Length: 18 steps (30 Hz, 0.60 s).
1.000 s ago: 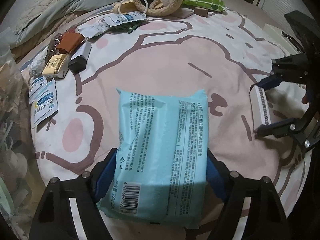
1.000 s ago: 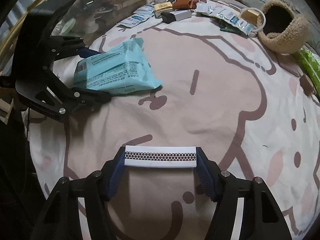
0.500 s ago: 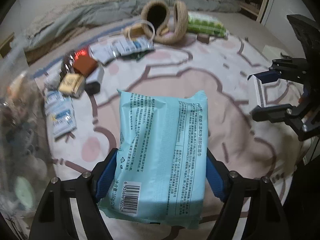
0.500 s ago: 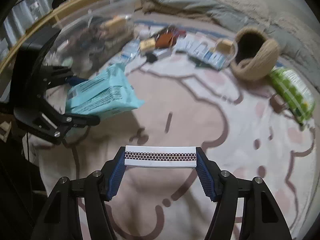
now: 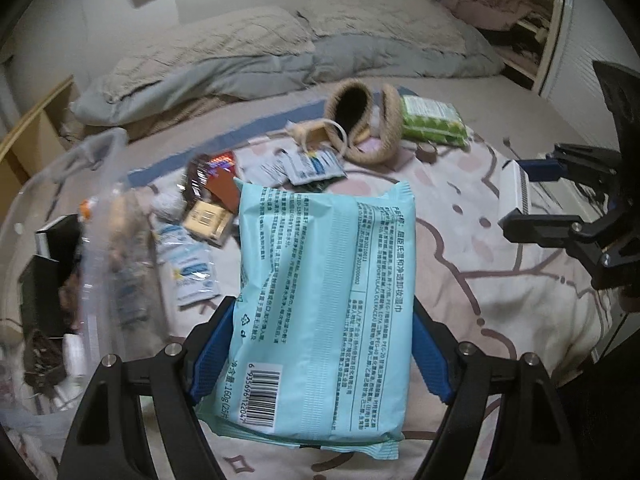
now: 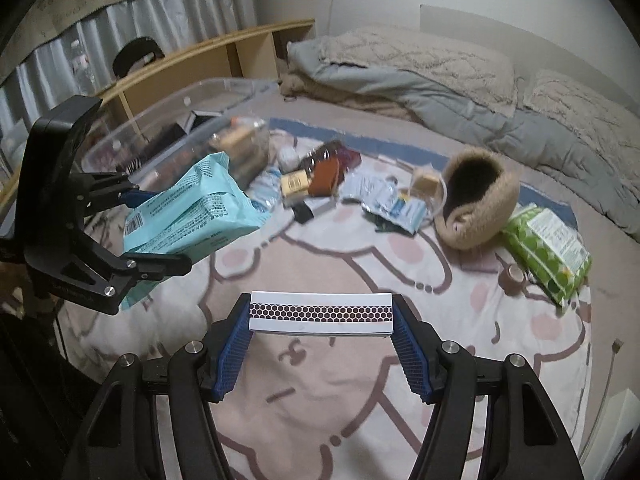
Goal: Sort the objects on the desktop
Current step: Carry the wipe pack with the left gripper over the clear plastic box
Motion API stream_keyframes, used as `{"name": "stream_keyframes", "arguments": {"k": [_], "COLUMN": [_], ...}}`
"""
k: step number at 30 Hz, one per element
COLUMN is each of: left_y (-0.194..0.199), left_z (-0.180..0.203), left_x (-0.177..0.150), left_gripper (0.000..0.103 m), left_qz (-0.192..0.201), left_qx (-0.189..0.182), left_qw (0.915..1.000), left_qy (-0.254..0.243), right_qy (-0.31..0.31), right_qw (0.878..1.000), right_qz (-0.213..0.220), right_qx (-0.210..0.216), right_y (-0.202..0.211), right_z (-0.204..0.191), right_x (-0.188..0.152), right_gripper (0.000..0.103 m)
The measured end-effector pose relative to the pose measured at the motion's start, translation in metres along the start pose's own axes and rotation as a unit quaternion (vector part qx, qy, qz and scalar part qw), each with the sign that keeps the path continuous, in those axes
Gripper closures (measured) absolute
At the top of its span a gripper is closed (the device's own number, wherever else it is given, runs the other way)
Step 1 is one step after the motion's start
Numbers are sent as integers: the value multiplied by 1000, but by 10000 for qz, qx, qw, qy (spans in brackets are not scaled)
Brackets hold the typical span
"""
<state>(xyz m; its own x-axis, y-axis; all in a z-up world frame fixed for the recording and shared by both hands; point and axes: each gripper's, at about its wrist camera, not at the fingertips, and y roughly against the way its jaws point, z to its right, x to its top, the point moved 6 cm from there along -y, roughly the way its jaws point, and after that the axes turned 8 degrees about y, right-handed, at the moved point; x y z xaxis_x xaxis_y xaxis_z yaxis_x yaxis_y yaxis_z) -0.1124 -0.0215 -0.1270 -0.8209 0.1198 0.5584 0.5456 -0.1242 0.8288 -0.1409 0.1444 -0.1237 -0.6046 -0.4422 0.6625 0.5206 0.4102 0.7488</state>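
A bed fills the room, spread with a pink and white cartoon-print blanket (image 6: pixel 328 264), and grey and beige quilts (image 5: pixel 280 52) are bunched along its far side by the wall. A clear plastic storage bin (image 6: pixel 192 120) stands at the blanket's edge next to a wooden shelf (image 6: pixel 224 52).

The left gripper (image 5: pixel 322 344) is clamped on a light blue pack of wet wipes (image 5: pixel 324 292), its blue pads pressing the pack's two long sides. The pack is held off the blanket with its printed back and barcode facing the camera. In the right wrist view the same pack (image 6: pixel 192 208) hangs in the air just in front of the bin.

The right gripper (image 6: pixel 320 340) grips a white matchbox (image 6: pixel 320 312) by its two short ends, the honeycomb striking strip turned toward the camera. It too is clear of the blanket. From the left wrist view the matchbox (image 5: pixel 520 192) shows edge-on between the right gripper's fingers, well apart from the wipes.

Across the blanket lies a loose row of small things: white and blue sachets (image 6: pixel 392 204), a brown leather pouch (image 6: pixel 324 176), a yellow box (image 6: pixel 294 184) and a dark snack packet (image 6: pixel 344 156). Further right a fluffy beige earmuff (image 6: pixel 476 200) rests on its side, with a green pack of wipes (image 6: pixel 548 248) just beside it and a small brown roll of tape (image 6: pixel 515 272) near that pack.
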Motion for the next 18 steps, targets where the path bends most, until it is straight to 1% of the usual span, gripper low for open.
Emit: {"name": "stream_keyframes", "arguments": {"k": [4,8,13,18], "left_y": [20,36,54,61], "left_z": [-18,-39,-76,-120], "left_x": [15,32,53,69], "left_gripper": [22,22,22,22], "left_qz": [171,338,596,686], "left_qx": [57,238,258,632], "left_qw": [9995,9977,9913,9848], "left_qy": [255,541,1147,1465], "right_qy": [10,79,70,-24], "right_qw": [9997,9986,9962,9939], "right_qz": [247,509,867,1095], "right_qx": [-53,-85,8,136], "right_y": [10,18,18,11], "right_z": [-5,-16,-30,-45], "right_x": [25,58,99,134], "right_gripper": [36,36,36,36]}}
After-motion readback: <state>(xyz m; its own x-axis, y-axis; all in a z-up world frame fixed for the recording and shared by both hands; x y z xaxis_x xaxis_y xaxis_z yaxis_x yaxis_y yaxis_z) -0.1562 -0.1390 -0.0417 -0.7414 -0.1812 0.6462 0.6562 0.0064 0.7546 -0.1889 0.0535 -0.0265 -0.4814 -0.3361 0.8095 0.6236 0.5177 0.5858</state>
